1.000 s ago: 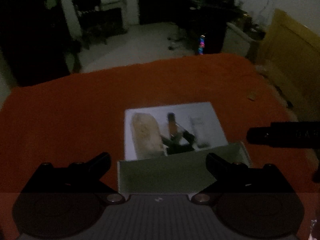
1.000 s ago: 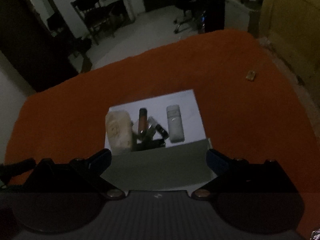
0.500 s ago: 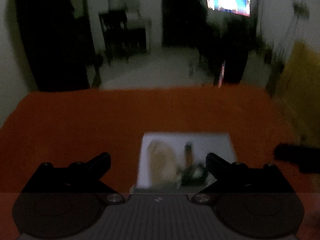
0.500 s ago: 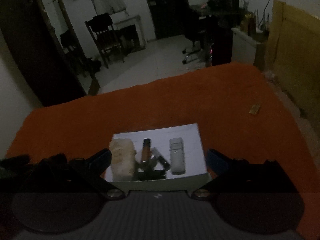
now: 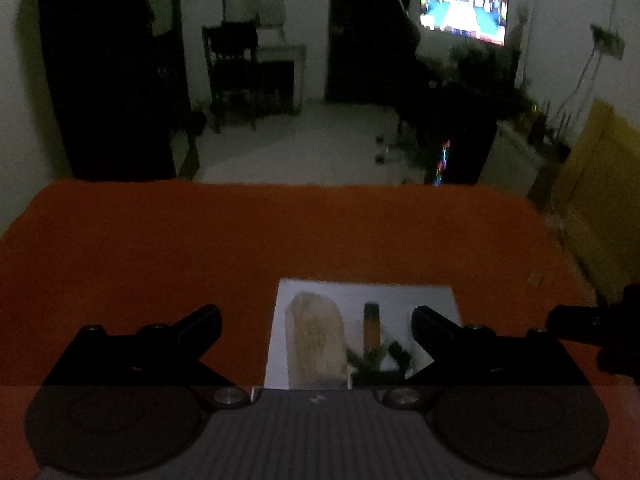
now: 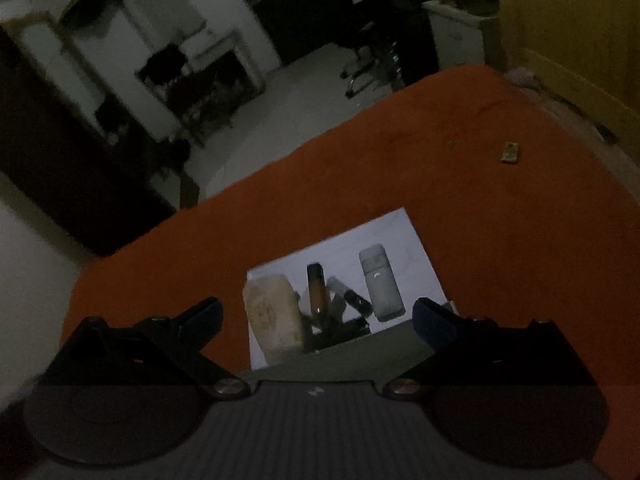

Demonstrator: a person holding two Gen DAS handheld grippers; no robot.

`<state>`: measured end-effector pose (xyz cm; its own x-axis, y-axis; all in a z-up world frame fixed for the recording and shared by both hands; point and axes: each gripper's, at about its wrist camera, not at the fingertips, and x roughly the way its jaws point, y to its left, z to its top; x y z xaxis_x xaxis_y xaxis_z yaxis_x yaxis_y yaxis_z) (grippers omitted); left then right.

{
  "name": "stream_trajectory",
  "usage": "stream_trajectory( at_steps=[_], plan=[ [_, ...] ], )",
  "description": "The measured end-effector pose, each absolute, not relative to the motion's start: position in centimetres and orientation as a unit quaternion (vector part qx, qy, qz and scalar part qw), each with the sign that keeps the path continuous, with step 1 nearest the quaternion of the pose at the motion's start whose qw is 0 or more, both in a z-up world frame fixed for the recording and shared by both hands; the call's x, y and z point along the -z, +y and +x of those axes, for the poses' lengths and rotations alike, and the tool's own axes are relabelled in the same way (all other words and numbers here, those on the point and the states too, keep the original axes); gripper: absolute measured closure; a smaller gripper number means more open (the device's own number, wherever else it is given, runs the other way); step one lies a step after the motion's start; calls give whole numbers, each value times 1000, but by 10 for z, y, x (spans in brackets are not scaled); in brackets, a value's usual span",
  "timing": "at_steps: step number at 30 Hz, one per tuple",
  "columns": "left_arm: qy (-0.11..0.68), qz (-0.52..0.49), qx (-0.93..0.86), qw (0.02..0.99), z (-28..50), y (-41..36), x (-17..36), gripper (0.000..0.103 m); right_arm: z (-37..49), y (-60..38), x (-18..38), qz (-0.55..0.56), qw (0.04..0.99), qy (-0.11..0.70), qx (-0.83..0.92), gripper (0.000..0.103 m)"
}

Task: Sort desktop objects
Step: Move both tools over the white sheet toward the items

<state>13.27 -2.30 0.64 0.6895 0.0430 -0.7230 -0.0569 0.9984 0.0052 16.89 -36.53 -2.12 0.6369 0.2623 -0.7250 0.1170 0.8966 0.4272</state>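
Note:
A shallow white box [image 6: 412,240] lies on the orange cloth [image 6: 480,220]. In it lie a beige packet [image 6: 272,316], a brown tube [image 6: 317,292], a pale grey case [image 6: 380,284] and some small dark pieces [image 6: 352,300]. The box also shows in the left wrist view [image 5: 360,292], with the packet [image 5: 316,340] and tube [image 5: 372,326]. My left gripper [image 5: 316,326] is open and empty, held low over the box's near side. My right gripper [image 6: 316,316] is open and empty, above the box's near edge. The right gripper's dark body [image 5: 592,328] shows at the left view's right edge.
A small tan piece [image 6: 511,152] lies on the cloth far right of the box. A yellow wooden panel [image 5: 600,208] stands beyond the cloth's right edge. Past the far edge are a dim room floor, a chair [image 5: 232,76] and a lit screen [image 5: 464,12].
Both cameras swung: the left gripper tipped up toward the room and drew back; the right gripper rose, then tilted sideways over the box. Both stayed open and empty.

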Motion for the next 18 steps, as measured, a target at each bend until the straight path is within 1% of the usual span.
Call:
stream_trajectory(
  at_steps=[3, 7, 9, 14, 16, 18],
  plan=[
    [432, 26, -45, 900, 147, -32, -2, 1, 173, -359, 24, 215, 872, 435, -59, 0],
    [402, 69, -34, 912, 154, -41, -3, 1, 177, -350, 29, 214, 861, 455, -79, 0],
    [393, 60, -33, 917, 157, -40, -3, 1, 177, -347, 31, 207, 860, 460, -80, 0],
    [342, -23, 1, 939, 159, -21, -4, 1, 183, -349, 37, 203, 861, 461, -73, 0],
    [349, -20, -15, 937, 168, -17, 0, 1, 189, -352, 42, 207, 861, 460, -68, 0],
    [374, -13, -38, 926, 180, -11, 12, 1, 197, -357, 47, 211, 862, 458, -59, 0]
  ],
)
